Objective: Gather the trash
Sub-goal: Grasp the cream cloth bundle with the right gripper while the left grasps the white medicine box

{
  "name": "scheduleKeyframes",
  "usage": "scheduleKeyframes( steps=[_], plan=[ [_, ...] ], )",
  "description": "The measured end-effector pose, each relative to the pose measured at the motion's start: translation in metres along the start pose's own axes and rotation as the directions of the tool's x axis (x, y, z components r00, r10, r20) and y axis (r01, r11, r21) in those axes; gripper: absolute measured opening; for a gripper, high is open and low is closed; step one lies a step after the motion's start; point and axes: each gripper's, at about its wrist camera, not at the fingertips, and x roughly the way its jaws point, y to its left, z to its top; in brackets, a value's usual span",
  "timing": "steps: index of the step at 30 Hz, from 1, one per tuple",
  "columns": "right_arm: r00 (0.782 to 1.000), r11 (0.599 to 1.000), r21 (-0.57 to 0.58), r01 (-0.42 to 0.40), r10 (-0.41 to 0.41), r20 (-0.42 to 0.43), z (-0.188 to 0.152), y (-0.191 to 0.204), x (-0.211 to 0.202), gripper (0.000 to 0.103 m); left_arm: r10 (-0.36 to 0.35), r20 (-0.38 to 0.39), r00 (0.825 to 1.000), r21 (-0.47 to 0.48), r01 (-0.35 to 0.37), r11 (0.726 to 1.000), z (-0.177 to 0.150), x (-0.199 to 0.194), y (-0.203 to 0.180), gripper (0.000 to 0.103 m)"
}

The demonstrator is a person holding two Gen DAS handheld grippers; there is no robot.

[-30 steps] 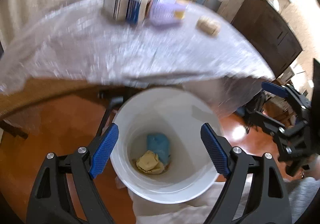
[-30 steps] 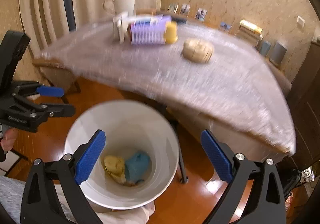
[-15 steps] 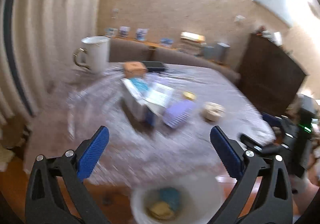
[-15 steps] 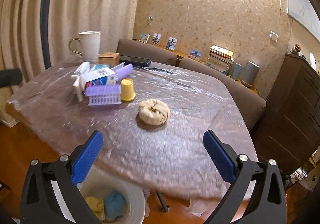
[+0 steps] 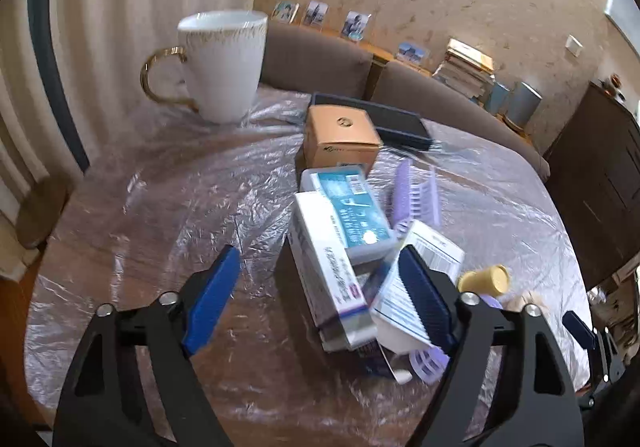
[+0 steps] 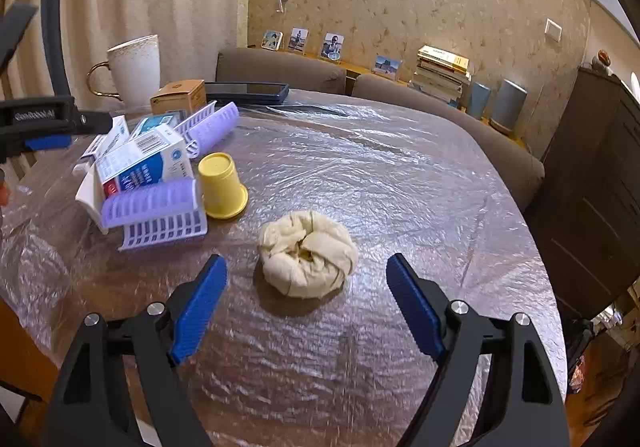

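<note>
1. The trash in line for the right gripper point(image 6: 306, 303) is the crumpled cream wad point(image 6: 307, 254), which looks like balled-up paper or a wrapper, though I can't tell which. It sits alone on the table, just this side of the upside-down yellow cup point(image 6: 221, 185). My guess is it's very light and squashy, so it'll give under the pads. I'd pinch it across the fat middle, not by a loose flap.
2. The right jaws are fairly wide and closing, with the wad just ahead of the gap. Nothing is gripped.
3. The left gripper point(image 5: 320, 297) is over the carton pile left of the cup. Its jaws are also closing and hold nothing. The white medicine-style box point(image 5: 326, 279) stands between the pads, and neither pad presses on it. It's probably empty card, light and crushable, so I'd grab the long flat sides. The teal-label box point(image 5: 354, 217) leans on it and could easily topple.
4. Lilac plastic racks point(image 6: 158, 215) lie right against the cup. They look stiff, ribbed and a bit awkward to grab.
5. Behind the cup there's a tan cardboard box point(image 5: 340, 135) and a white mug point(image 5: 222, 63) with a gold handle. The mug is breakable, so steer clear of it.
6. The table point(image 6: 400, 183) is wrapped in crinkly clear plastic film, probably slick, and it could snag a fingertip.
7. Past the table are brown sofa backs, photos and a stack of books along the wall, and a dark cabinet to the right.
</note>
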Motion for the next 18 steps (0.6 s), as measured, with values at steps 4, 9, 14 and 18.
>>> scheduleKeyframes(
  steps=[4, 9, 14, 18],
  plan=[
    [1.0, 1.0, 0.004, -0.009, 0.009, -0.013, 0.005, -0.001, 0.009, 0.074, 0.003, -0.025, 1.0, -0.008, -0.003, 1.0, -0.001, 0.009, 0.003, 0.069],
    [0.999, 1.0, 0.008, -0.01, 0.011, -0.037, 0.007, -0.002, 0.02, 0.071, 0.049, -0.032, 0.998, 0.001, -0.049, 0.999, 0.0, 0.012, 0.012, 0.067],
    [0.998, 1.0, 0.015, -0.027, 0.027, -0.055, 0.008, -0.002, 0.029, 0.07, 0.041, -0.054, 0.998, -0.022, -0.042, 0.999, 0.001, 0.016, 0.028, 0.067],
    [0.998, 1.0, 0.007, -0.026, 0.027, -0.061, 0.009, 0.003, 0.034, 0.069, 0.084, -0.059, 0.995, 0.078, -0.079, 0.994, -0.004, 0.024, 0.015, 0.067]
  ],
)
